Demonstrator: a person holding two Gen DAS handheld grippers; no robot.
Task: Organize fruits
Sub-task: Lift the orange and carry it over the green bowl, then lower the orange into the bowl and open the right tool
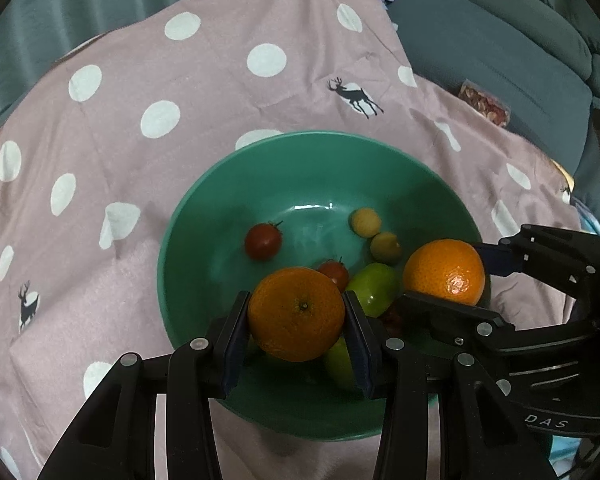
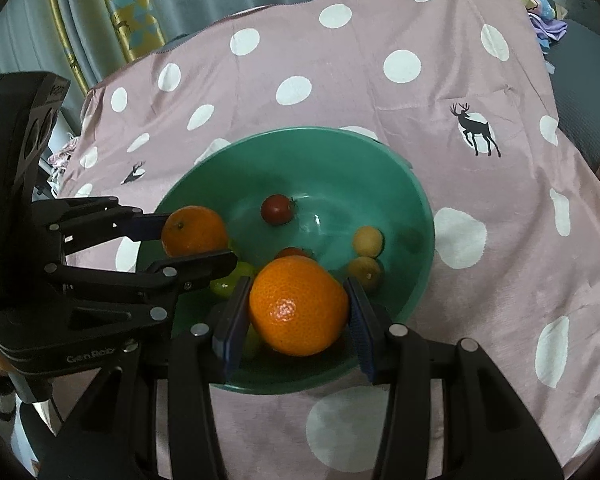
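In the left wrist view the left claw (image 1: 296, 320), low in the frame, is clenched on an orange (image 1: 296, 314) above the near side of the green bowl (image 1: 204, 216). At the right edge the right claw (image 1: 444, 276) grips a second orange (image 1: 444, 272) over the bowl's right rim. Inside the bowl lie two red tomatoes (image 1: 263, 241), two small yellow fruits (image 1: 366, 222) and a green fruit (image 1: 374, 288). The bowl rests on a pink dotted cloth (image 1: 180, 92).
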